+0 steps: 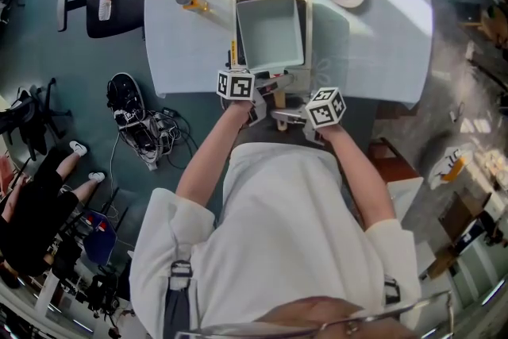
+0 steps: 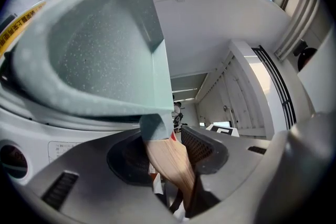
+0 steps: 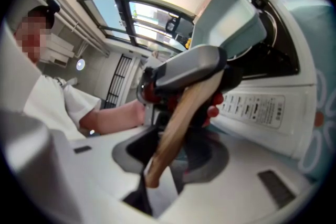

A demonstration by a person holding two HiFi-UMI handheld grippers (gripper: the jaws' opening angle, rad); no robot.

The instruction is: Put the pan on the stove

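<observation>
Wooden handle point(image 2: 164, 153) is clamped by both your left gripper point(image 2: 167, 165) and your right gripper point(image 3: 176, 157), probably so that the pale green pan point(image 1: 270, 32) does not tip; it lies over the stove point(image 3: 262, 110), seemingly resting there.

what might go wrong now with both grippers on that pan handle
1. The left gripper and right gripper clamp only the wooden handle, far from the pan body, so it may twist or tip in the grip.
2. Whether the pan sits flat on the stove cannot be told; letting go too early might make it drop or slide.
</observation>
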